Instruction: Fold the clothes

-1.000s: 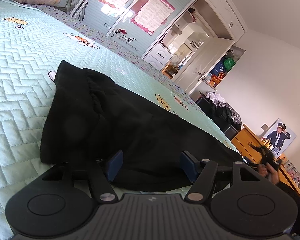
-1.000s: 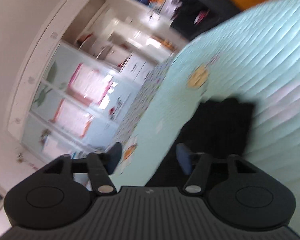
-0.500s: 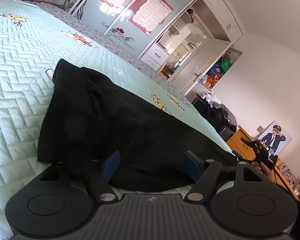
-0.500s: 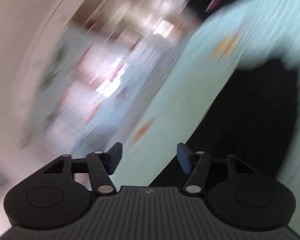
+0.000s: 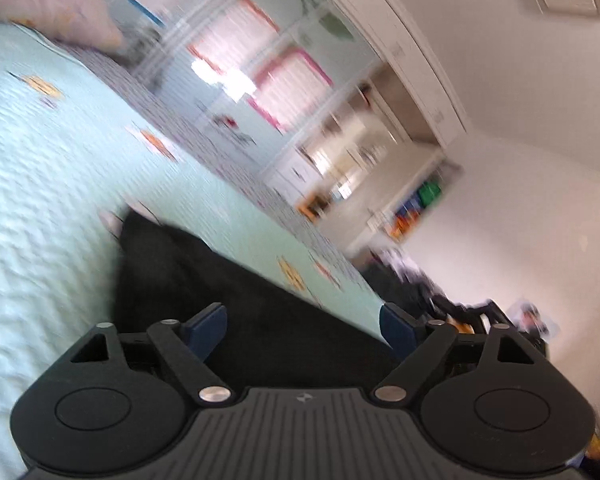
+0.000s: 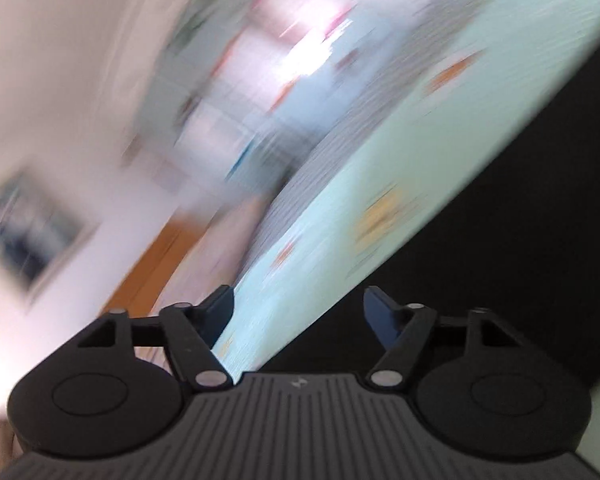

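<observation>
Black garment (image 5: 228, 304) lies flat on the quilt (image 5: 40, 184), its rounded end toward the pillow (image 5: 56, 4); the rest runs under and past the left gripper (image 5: 302, 326). Both views blurred. Left gripper: jaws wide and opening, nothing pinched; cloth shows between and below the fingers, pads clear of it. Right gripper (image 6: 298, 312): jaws also opening, empty; it sits over the garment's long edge, quilt on one side, black cloth (image 6: 520, 208) on the other. Judgement: step in hand is reaching in for a fresh grip before the next fold. To do it well: let the motion settle first, since the edge cannot be read in this blur. Set each gripper at the garment's near edge, one toward each end, so the fold line stays straight. Slide the lower finger under the top layers only, not into the quilt. Close fully before lifting. Lift both ends together, carry over toward the garment's far edge. Risk: catching quilt, or uneven lift skewing the fold.
</observation>
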A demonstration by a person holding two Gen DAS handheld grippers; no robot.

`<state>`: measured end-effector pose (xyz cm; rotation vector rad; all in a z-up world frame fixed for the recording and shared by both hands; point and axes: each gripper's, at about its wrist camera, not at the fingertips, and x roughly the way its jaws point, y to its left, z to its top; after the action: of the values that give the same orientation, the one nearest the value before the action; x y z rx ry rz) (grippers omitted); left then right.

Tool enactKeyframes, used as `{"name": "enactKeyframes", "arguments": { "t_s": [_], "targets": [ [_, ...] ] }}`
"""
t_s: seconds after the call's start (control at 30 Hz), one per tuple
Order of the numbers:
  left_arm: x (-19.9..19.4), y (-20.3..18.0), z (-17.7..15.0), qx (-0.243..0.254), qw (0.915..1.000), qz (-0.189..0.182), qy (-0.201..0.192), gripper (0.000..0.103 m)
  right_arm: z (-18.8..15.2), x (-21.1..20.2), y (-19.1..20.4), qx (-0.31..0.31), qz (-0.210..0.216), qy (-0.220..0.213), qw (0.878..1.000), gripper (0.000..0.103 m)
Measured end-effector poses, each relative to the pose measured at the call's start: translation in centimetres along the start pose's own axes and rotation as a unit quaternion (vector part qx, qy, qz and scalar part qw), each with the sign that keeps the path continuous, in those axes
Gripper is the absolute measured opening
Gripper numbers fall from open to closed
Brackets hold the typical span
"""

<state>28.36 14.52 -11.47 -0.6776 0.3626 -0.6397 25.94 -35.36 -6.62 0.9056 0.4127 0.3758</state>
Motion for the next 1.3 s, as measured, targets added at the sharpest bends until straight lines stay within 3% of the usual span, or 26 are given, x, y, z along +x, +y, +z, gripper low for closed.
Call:
{"name": "enactKeyframes", "arguments": {
  "t_s": [0.13,0.23,0.3,0.4,0.43,0.5,0.6,0.7,0.77,0.8,0.93,1.0,1.07,1.1,1.2,1.3],
  "targets": [
    [-3.6,1.4,1.3,-0.042,0.9963,0.029,-0.070,0.094,-6.6,8.6,5.2,0.017,0.067,0.110,0.992,0.074],
    [-5.5,2.4,1.8,-0.058,0.9903,0.079,-0.098,0.096,-10.6,14.3,6.2,0.035,0.053,0.180,0.982,0.074],
    [-6.5,3.0,2.1,-0.073,0.9857,0.109,-0.106,0.096,-13.8,15.4,7.2,0.007,0.031,0.241,0.970,0.074],
    [-7.6,4.3,2.5,-0.101,0.9815,0.124,-0.105,0.096,-15.2,12.9,10.9,-0.116,0.033,0.232,0.965,0.074],
    [-7.8,4.6,2.5,-0.112,0.9813,0.118,-0.102,0.096,-13.7,12.7,11.8,-0.122,0.035,0.211,0.969,0.074],
    [-8.5,4.9,2.5,-0.123,0.9803,0.114,-0.105,0.096,-12.2,12.4,12.8,-0.118,0.040,0.159,0.979,0.075],
    [-9.6,4.9,2.5,-0.125,0.9787,0.113,-0.117,0.096,-12.1,15.1,12.0,-0.099,0.026,0.124,0.987,0.078],
    [-10.3,5.4,2.5,-0.137,0.9763,0.110,-0.126,0.096,-15.0,17.5,12.1,-0.083,0.005,0.147,0.986,0.080],
    [-10.3,5.7,2.4,-0.144,0.9758,0.109,-0.124,0.096,-16.1,16.7,13.1,-0.122,0.002,0.140,0.983,0.082],
    [-10.3,5.9,2.4,-0.148,0.9760,0.104,-0.121,0.096,-15.7,16.1,13.5,-0.137,0.006,0.124,0.983,0.082],
    [-9.5,5.8,2.5,-0.147,0.9787,0.090,-0.112,0.096,-13.0,14.9,11.5,-0.095,0.002,0.057,0.994,0.082],
    [-9.0,5.7,2.6,-0.143,0.9801,0.085,-0.108,0.096,-12.9,15.8,11.1,-0.092,0.021,0.083,0.992,0.083],
    [-8.4,5.4,2.5,-0.132,0.9829,0.083,-0.098,0.096,-13.5,18.2,10.2,-0.063,0.039,0.161,0.984,0.082],
    [-8.2,5.0,2.4,-0.119,0.9847,0.087,-0.093,0.096,-13.2,18.2,9.8,-0.055,0.021,0.153,0.987,0.074],
    [-7.4,3.2,2.1,-0.056,0.9892,0.108,-0.081,0.097,-11.7,15.2,8.1,0.001,0.028,0.085,0.996,0.076],
    [-5.7,1.2,1.4,0.015,0.9870,0.151,-0.053,0.099,-10.5,10.9,7.5,-0.033,0.023,0.069,0.997,0.077]
  ]
}}
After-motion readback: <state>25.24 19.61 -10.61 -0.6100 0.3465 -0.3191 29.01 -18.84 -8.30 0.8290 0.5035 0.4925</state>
